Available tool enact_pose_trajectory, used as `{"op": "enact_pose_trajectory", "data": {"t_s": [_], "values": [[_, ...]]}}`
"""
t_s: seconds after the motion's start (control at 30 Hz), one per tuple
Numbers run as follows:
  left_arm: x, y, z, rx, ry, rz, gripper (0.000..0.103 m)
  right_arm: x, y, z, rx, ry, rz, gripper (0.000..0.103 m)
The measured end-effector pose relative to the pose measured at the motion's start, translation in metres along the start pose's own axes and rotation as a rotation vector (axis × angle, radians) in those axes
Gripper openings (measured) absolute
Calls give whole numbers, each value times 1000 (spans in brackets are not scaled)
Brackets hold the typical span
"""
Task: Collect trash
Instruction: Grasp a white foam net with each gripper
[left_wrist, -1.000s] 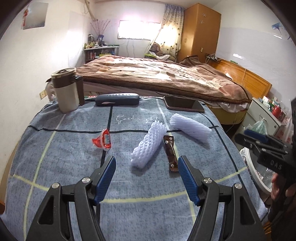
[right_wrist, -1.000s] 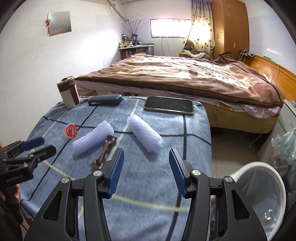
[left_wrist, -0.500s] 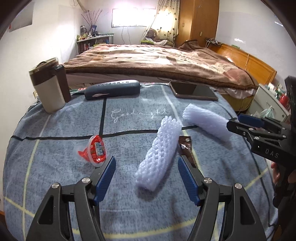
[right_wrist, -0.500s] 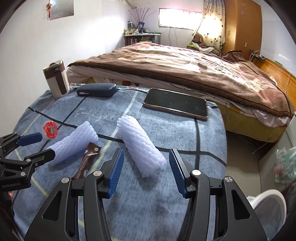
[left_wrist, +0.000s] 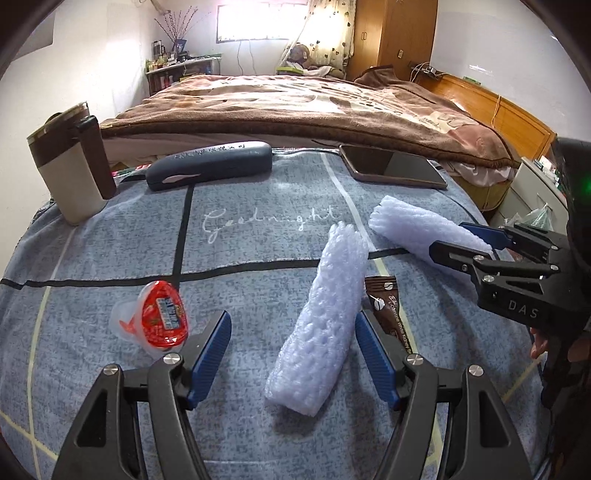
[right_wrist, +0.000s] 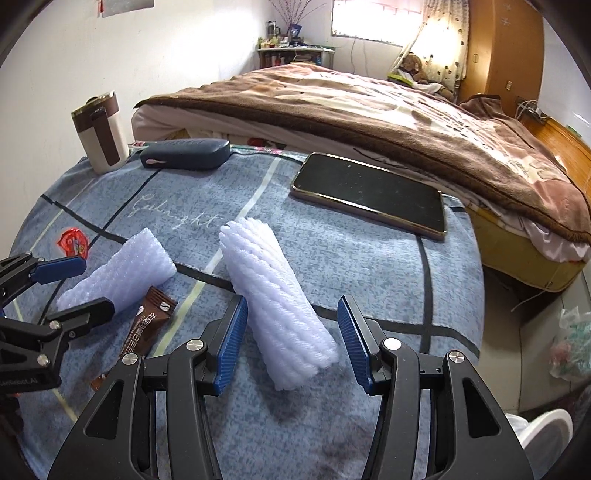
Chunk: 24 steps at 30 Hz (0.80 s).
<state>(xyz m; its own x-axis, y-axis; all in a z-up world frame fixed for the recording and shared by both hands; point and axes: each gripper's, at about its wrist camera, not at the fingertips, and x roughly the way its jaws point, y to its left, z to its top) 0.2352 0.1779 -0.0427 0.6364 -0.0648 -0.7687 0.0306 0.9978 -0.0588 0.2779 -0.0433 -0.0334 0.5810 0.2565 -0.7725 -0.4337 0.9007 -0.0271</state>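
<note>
**A:** Trash on the blue "Goodnight" cloth (left_wrist: 258, 236): where does each piece sit against that embroidered word?

**B:** Two white foam net sleeves lie just below it. One foam sleeve (left_wrist: 325, 317) lies between the spread blue fingers of the left gripper (left_wrist: 291, 347), nearer its right finger. The other foam sleeve (right_wrist: 275, 299) lies between the fingers of the right gripper (right_wrist: 288, 341).

**A:** Are the tongs closed on anything?

**B:** No. Both pairs stand wide open and grip nothing.

**A:** Anything else?

**B:** A brown snack wrapper (left_wrist: 388, 310) lies beside the first sleeve. A red jelly cup (left_wrist: 159, 317) sits below and left of the word. Above it are a dark glasses case (left_wrist: 210, 164), a tumbler (left_wrist: 70, 162) and a phone (right_wrist: 369, 194).
</note>
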Motion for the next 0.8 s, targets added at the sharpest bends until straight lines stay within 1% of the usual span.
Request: {"op": "enact_pose_trajectory", "data": {"t_s": [0.23, 0.27, 0.33, 0.4, 0.43, 0.47, 0.53, 0.6, 0.8], "values": [[7, 2, -2, -27, 22, -11, 70, 4, -1, -2, 14, 17, 35, 53], [7, 3, -2, -33, 19, -16, 65, 5, -1, -3, 21, 19, 38, 53], [6, 3, -2, -41, 17, -31, 62, 5, -1, -5, 40, 24, 57, 53], [6, 2, -2, -37, 19, -35, 52, 5, -1, -6, 48, 25, 63, 53], [5, 1, -2, -33, 20, -37, 50, 6, -1, -6, 49, 24, 65, 53], [5, -1, -2, -30, 20, -36, 46, 4, 0, -7, 52, 22, 74, 51], [3, -3, -2, -24, 18, -40, 42, 4, 2, -6, 53, 24, 79, 45], [2, -6, -2, -17, 15, -42, 32, 4, 3, -7, 51, 21, 72, 37], [-3, -12, -4, -8, 10, -37, 31, -2, 3, -9, 65, 5, 70, 29]]}}
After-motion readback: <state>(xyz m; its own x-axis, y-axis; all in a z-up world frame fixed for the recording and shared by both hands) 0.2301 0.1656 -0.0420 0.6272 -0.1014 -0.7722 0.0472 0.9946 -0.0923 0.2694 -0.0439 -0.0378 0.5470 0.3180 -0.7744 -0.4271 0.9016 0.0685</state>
